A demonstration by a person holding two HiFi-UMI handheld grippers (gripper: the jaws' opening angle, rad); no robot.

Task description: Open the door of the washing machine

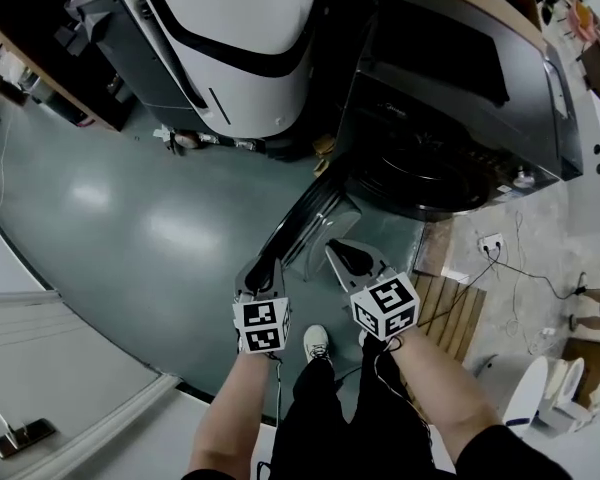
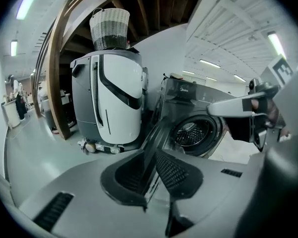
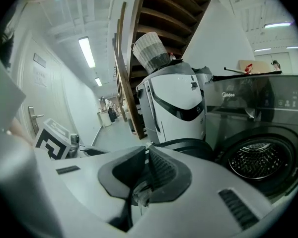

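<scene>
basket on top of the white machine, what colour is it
The basket is woven, pale above and dark below; clearest in the left gripper view.

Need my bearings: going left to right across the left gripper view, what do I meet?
Curved brown wooden beam, tall white-and-grey machine, edge-on dark washer door, perforated steel drum, grey right gripper.

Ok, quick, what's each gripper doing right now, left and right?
Left tongs: closed on the edge of the open washing machine door.
Right tongs: nearly together, apparently pinching that door's rim.
</scene>
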